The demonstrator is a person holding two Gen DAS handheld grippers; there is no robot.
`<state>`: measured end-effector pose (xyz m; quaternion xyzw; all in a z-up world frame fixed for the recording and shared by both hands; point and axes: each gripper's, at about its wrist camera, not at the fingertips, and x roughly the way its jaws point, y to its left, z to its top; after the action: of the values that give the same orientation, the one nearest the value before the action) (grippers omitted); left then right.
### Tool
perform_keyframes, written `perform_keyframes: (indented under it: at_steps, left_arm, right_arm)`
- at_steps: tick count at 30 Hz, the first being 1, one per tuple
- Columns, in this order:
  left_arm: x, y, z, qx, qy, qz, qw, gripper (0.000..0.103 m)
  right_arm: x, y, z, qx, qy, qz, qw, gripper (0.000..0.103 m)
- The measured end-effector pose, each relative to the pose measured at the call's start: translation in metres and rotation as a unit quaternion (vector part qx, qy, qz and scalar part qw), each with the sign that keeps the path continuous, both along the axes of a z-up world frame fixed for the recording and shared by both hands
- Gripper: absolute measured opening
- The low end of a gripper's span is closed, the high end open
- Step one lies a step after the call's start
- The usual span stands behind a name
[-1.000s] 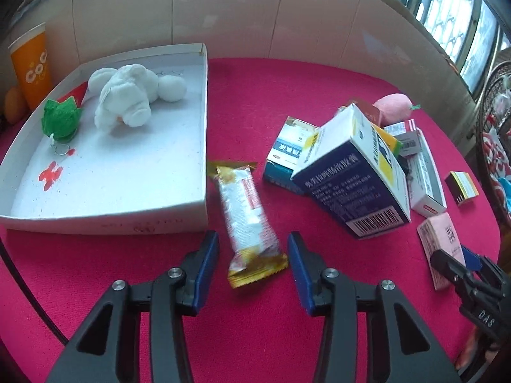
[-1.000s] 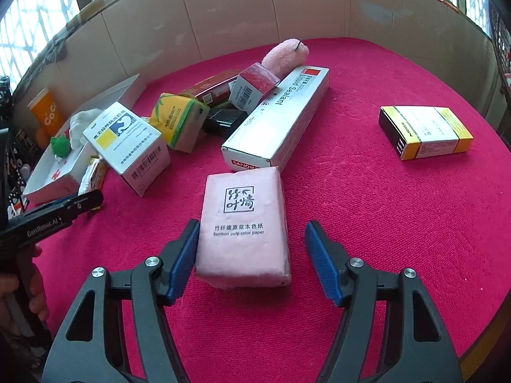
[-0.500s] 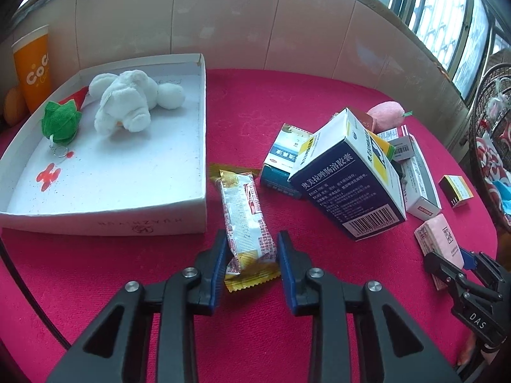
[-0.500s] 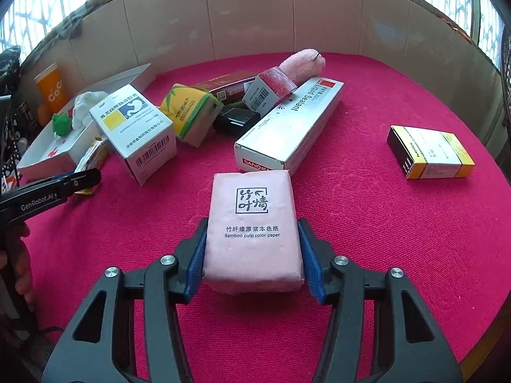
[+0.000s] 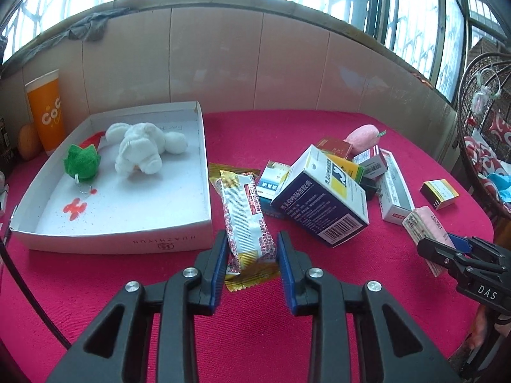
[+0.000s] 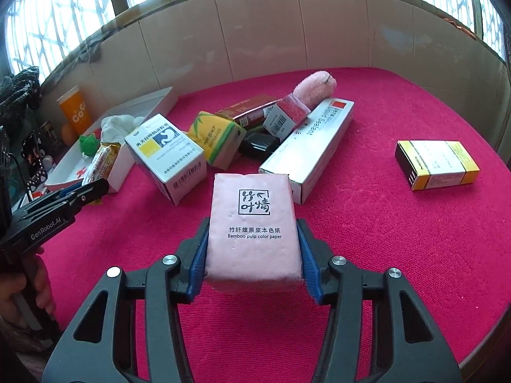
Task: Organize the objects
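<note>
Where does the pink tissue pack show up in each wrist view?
Left wrist: pink tissue pack at right edge, clamped by the right tool.
Right wrist: pink tissue pack centre foreground, between that tool's fingers.
Shared landmark: blue-and-white medicine box.

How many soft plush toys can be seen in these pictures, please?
3. The white plush and the small green plush lie in the white tray. The pink plush lies behind the pile of boxes. Others may be hidden there.
</note>
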<state>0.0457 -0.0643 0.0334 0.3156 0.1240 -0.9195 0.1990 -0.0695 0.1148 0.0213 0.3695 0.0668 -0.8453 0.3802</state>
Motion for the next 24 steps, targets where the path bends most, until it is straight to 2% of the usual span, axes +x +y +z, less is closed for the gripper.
perform_keyframes:
  at_steps: [10,14,24]
  left_arm:
    - [0.01,0.0,0.006,-0.007,0.018,0.004,0.9998,0.03]
    - [0.015,0.0,0.013,-0.017,0.032,0.008,0.9993,0.03]
    - [0.035,-0.018,0.029,-0.009,0.066,0.04,0.997,0.03]
  right_arm:
    - [0.002,-0.002,0.002,-0.014,-0.001,0.008,1.0,0.051]
    - [0.004,-0.002,0.009,-0.026,0.007,0.009,1.0,0.05]
    - [0.007,-0.005,0.032,-0.054,0.037,0.01,0.998,0.051]
